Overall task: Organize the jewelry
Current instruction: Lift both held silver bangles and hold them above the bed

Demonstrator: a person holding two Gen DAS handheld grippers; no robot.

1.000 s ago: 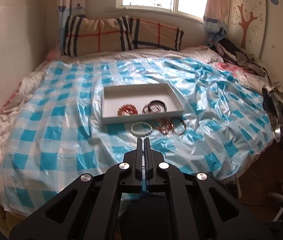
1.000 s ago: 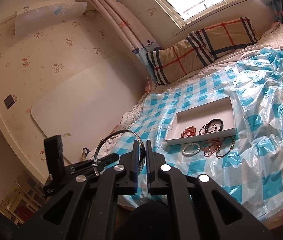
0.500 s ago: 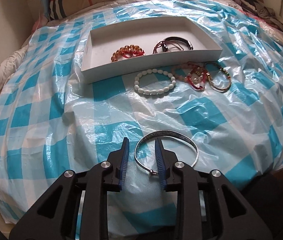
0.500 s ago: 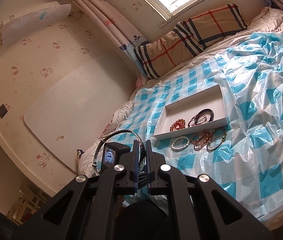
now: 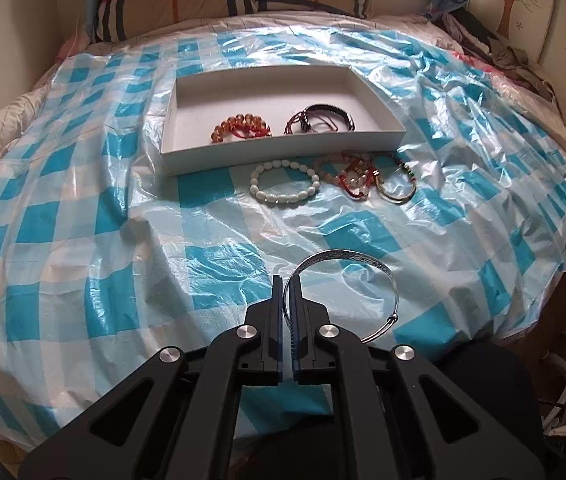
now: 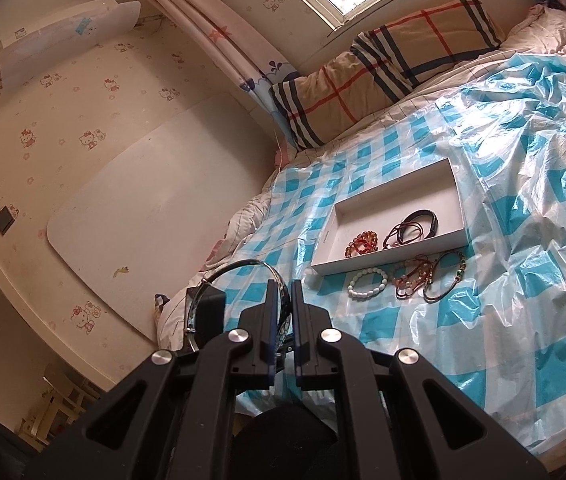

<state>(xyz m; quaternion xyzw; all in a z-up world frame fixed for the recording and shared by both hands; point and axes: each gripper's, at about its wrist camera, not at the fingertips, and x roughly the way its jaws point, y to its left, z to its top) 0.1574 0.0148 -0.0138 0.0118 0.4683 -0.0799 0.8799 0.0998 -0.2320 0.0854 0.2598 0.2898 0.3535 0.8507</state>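
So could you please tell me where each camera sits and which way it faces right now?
Left wrist: above the left tongs, looking down the bed at the white tray and loose bracelets; the tongs pinch a silver bangle.
Right wrist: above the right tongs, tilted, facing the wall, pillow and tray; the same bangle sits between them.
Shared: tray, white bead bracelet, bangle.

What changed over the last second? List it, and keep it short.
The left hand-held gripper moved in toward the bed, opened around the silver bangle, then closed on it. The right hand-held gripper still appears clamped on the same bangle. The white tray and the white bead bracelet in front of it stayed put.
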